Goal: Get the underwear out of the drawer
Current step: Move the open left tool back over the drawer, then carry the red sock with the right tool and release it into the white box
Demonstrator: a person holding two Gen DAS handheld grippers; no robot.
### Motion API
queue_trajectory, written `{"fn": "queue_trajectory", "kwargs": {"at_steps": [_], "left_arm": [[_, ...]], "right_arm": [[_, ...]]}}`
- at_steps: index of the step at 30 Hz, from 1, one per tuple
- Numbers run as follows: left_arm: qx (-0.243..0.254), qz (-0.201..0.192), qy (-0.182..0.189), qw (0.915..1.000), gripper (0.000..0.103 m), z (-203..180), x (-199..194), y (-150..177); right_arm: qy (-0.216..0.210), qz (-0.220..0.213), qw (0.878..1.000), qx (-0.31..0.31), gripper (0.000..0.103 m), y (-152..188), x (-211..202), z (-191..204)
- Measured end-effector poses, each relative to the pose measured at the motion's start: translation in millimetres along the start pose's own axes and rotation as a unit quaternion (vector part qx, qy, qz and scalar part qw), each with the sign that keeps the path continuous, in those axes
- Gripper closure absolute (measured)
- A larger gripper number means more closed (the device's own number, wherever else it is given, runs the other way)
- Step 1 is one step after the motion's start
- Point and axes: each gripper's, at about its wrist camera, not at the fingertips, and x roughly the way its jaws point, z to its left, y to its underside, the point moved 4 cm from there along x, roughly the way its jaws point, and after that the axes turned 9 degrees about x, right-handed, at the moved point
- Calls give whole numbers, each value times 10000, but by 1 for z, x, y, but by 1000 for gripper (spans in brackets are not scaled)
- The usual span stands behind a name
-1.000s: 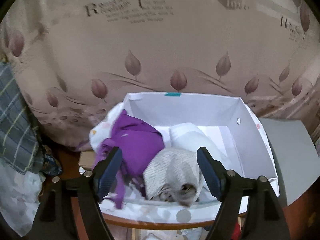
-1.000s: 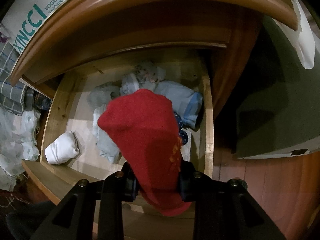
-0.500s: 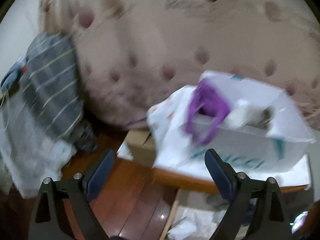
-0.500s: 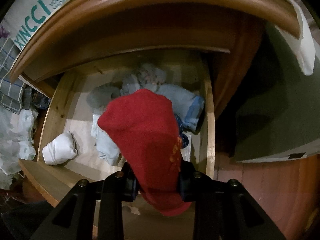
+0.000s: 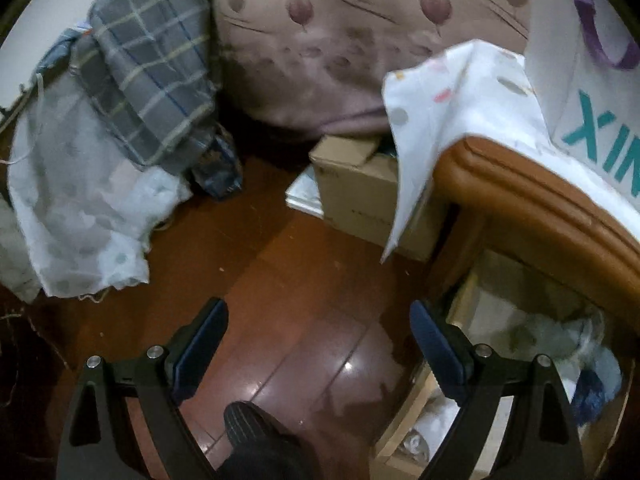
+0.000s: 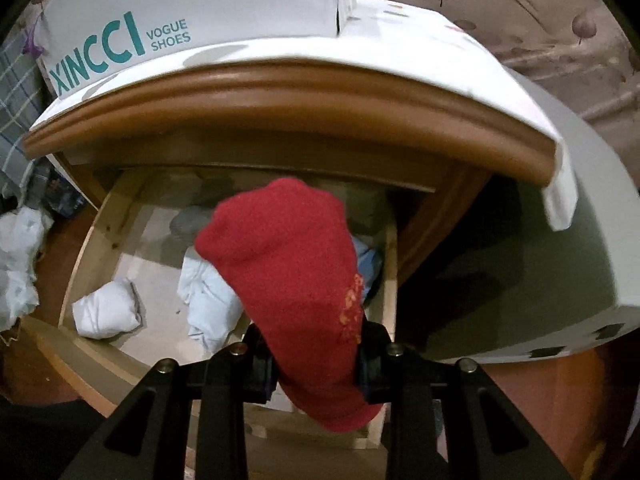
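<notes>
The right gripper point(image 6: 316, 354) pinches one red sock point(image 6: 288, 276) above the open drawer point(image 6: 86, 256), where one white bundle point(image 6: 106, 314) and one pale blue garment point(image 6: 208, 304) lie apart. The left gripper point(image 5: 318, 344) is spread wide and empty over the wooden floor point(image 5: 280, 280), beside one cardboard box point(image 5: 360, 196).

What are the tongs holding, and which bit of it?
The right tongs pinch the red sock near its lower end, the rest sticking up. The left tongs are open, holding nothing.
</notes>
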Motion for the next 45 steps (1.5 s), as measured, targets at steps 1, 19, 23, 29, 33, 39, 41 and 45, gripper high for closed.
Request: {"fn": "queue_trajectory", "kwargs": {"at_steps": [1, 19, 23, 29, 33, 39, 41, 45], "left_arm": [[4, 26, 13, 10000, 13, 0, 1, 0], [-440, -23, 77, 9990, 13, 21, -1, -9], [-431, -58, 8, 9991, 13, 26, -2, -11], [-659, -77, -68, 9978, 13, 44, -3, -12], [-804, -11, -173, 9966, 13, 57, 1, -11], [-875, 4, -266, 9958, 13, 69, 3, -12], [-885, -20, -276, 9957, 13, 72, 3, -13], [-967, -123, -323, 9947, 13, 81, -2, -12]], "right_arm": [[74, -27, 10000, -34, 74, -3, -4, 1], [-453, -748, 9959, -243, 74, -86, -156, 19], [-587, -1044, 9923, -318, 74, -126, -190, 32], [-600, -1217, 9900, -385, 74, -191, -203, 52], [-431, -1338, 9895, -345, 74, -232, -190, 64], [-253, -884, 9952, -348, 74, -268, -140, 81], [-175, -600, 9978, -240, 74, -273, -116, 83], [73, -195, 9997, -116, 74, -271, -78, 81]]}}
